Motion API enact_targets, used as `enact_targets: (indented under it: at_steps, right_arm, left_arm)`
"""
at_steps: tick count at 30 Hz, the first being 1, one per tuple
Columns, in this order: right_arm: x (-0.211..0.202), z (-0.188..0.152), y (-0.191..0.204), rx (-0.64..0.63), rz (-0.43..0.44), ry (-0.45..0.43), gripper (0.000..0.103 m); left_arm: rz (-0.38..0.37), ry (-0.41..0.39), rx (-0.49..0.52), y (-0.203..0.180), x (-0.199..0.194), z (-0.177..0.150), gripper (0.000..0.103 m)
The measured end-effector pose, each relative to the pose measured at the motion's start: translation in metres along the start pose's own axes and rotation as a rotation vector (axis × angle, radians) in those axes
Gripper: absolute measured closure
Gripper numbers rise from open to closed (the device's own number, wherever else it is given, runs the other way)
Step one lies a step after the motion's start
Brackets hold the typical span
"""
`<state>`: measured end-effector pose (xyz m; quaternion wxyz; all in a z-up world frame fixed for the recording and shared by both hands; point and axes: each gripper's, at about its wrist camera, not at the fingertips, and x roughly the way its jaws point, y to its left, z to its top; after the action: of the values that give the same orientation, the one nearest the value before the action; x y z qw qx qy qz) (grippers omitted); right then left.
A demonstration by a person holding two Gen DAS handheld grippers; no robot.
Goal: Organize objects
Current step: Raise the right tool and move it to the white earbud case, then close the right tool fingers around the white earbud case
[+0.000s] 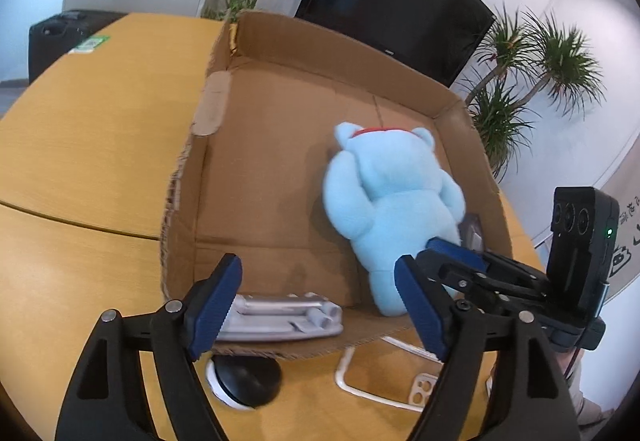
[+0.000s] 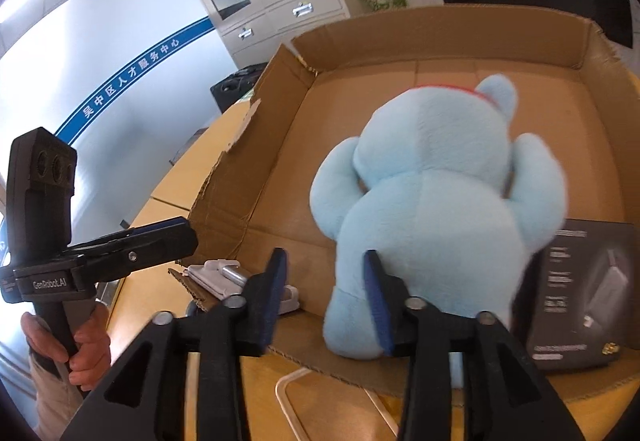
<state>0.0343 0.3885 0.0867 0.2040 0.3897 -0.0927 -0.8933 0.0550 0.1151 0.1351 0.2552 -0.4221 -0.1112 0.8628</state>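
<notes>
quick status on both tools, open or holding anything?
Left tool: open, nothing between its pads.
Right tool: open, empty; the blue plush bear lies in the cardboard box just beyond it.

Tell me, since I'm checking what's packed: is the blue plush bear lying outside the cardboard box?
No, the blue plush bear lies inside the cardboard box, on its floor near the right wall.

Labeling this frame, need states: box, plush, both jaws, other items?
cardboard box: open-topped, on the table
blue plush bear: face down inside the box
left gripper: jaws open, empty
right gripper: jaws open, nothing gripped
black carton: closed, in the box beside the bear
phone case: on the table, outside the box
</notes>
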Motion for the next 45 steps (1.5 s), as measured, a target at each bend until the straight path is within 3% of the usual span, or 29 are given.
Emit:
enact_targets:
  at_steps: [2,5,7,11,16,22,27,32,36,41,45]
  right_arm:
    - [-0.020,-0.004,-0.001,-0.003,-0.038,-0.054,0.023]
    - [-0.051,-0.008,-0.004,-0.018,-0.083,-0.114,0.014]
    - [-0.074,-0.014,-0.009,-0.019,-0.088,-0.135,0.014]
    - [-0.121,-0.028,-0.030,0.001,-0.114,-0.182,0.012]
    - [-0.187,-0.060,-0.084,0.081,-0.186,-0.242,0.010]
    - [-0.238,-0.119,-0.154,0.163,-0.244,-0.206,0.010]
    - [-0.238,-0.178,-0.180,0.199,-0.187,-0.132,0.010]
    - [-0.227,-0.222,-0.173,0.157,-0.110,-0.082,0.010]
    - [-0.228,-0.237,-0.166,0.144,-0.093,-0.114,0.010]
    - [-0.234,-0.249,-0.160,0.049,-0.145,-0.103,0.014]
    - [-0.239,-0.256,-0.170,0.074,-0.153,-0.107,0.015]
  left_arm:
    - [0.004,-0.010,0.004,-0.010,-0.004,-0.003,0.021]
    - [0.002,-0.015,0.017,-0.030,-0.008,-0.012,0.014]
    - [-0.011,-0.019,0.031,-0.045,-0.007,-0.020,0.002]
    - [-0.055,0.001,0.082,-0.080,-0.002,-0.041,0.001]
    - [-0.117,0.026,0.172,-0.134,0.003,-0.070,0.001]
    - [-0.161,0.105,0.334,-0.200,0.020,-0.111,0.001]
    - [-0.230,0.176,0.422,-0.235,0.040,-0.148,0.001]
    - [-0.269,0.256,0.473,-0.257,0.063,-0.181,0.001]
    - [-0.257,0.304,0.483,-0.265,0.079,-0.191,0.001]
    - [-0.247,0.331,0.476,-0.272,0.093,-0.197,0.001]
    - [-0.250,0.362,0.451,-0.275,0.100,-0.202,0.001]
